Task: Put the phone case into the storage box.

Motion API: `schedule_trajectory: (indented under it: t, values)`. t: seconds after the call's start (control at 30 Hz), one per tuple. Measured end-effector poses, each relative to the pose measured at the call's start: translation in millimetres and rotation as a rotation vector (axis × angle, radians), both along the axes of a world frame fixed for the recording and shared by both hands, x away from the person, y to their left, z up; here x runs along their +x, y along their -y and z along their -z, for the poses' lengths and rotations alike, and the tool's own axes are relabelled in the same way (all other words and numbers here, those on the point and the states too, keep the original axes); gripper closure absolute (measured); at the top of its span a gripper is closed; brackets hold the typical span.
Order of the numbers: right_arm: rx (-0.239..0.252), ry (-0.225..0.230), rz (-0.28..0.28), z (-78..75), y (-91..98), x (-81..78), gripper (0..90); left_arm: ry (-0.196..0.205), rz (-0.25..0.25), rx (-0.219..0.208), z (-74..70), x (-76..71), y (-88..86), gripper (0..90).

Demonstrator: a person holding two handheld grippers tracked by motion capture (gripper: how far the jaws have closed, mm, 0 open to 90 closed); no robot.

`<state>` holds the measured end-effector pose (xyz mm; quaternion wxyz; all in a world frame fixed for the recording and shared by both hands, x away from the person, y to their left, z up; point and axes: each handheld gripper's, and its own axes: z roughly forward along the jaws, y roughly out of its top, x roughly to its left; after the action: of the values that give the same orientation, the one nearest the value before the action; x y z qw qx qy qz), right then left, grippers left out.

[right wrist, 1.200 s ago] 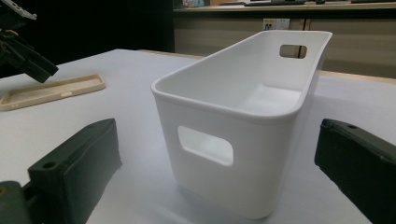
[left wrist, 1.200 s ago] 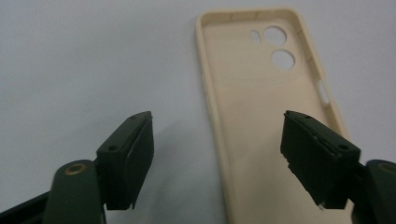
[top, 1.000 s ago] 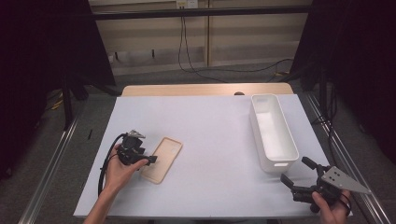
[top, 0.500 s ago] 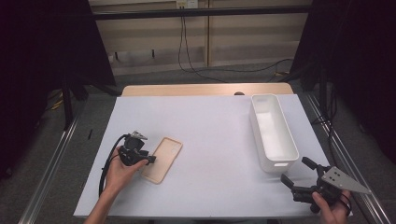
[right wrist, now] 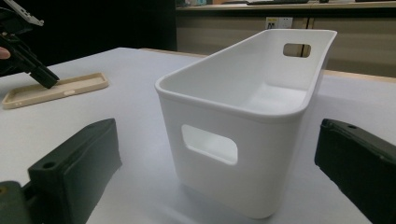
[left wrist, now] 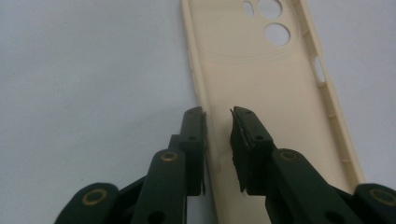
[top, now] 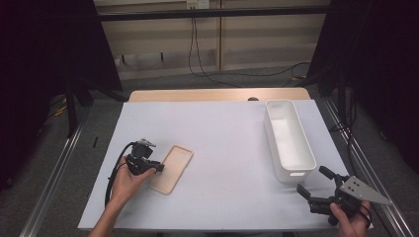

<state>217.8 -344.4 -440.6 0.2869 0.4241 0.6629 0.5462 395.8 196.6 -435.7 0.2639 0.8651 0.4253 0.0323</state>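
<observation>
A beige phone case (top: 174,165) lies hollow side up on the white table, left of centre. My left gripper (top: 158,168) rests at its left edge. In the left gripper view the case (left wrist: 271,88) has its raised side rim between the jaws of that gripper (left wrist: 217,114). The jaws have just been closing; one pad is at the rim and a narrow gap still shows at the other. My right gripper (top: 311,180) is open at the front right, facing the near end of a white bin (top: 312,159). That bin (right wrist: 243,116) stands just beyond the wide-open right gripper (right wrist: 217,135).
The white bin (top: 269,126) is long, has handle cut-outs and holds nothing. The table top (top: 222,128) is a white sheet with a wooden strip (top: 197,95) along its far edge. Dark frames and cables stand behind it.
The left gripper's jaws have narrowed around the case's edge. Both hands and the case have stayed where they were.
</observation>
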Motion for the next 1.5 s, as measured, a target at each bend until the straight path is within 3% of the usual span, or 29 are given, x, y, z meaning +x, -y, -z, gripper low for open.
schedule_trajectory:
  t: [0.33,0.7,0.8,1.0,1.13,1.5]
  values:
    - [-0.003,0.001,-0.001,0.2,-0.1,0.5,0.0,0.009,-0.026,0.001,0.2,1.0,-0.8,84.5]
    - [-0.006,-0.001,-0.005,0.3,0.0,0.5,0.0,0.018,-0.033,0.008,0.3,0.0,0.3,86.2]
    - [-0.007,-0.001,-0.007,0.3,0.0,0.5,0.0,0.013,-0.034,-0.007,1.0,0.8,-1.7,86.4]
    - [-0.006,-0.001,-0.005,0.3,0.0,0.5,0.0,0.035,-0.031,0.017,0.1,-1.6,1.5,87.3]
    - [-0.006,0.000,-0.008,0.2,-0.1,0.4,0.0,0.071,-0.027,0.035,-0.2,-5.1,3.8,87.5]
    - [-0.001,-0.001,-0.002,0.2,0.2,0.1,0.0,0.069,-0.046,0.001,1.0,-6.3,1.8,87.6]
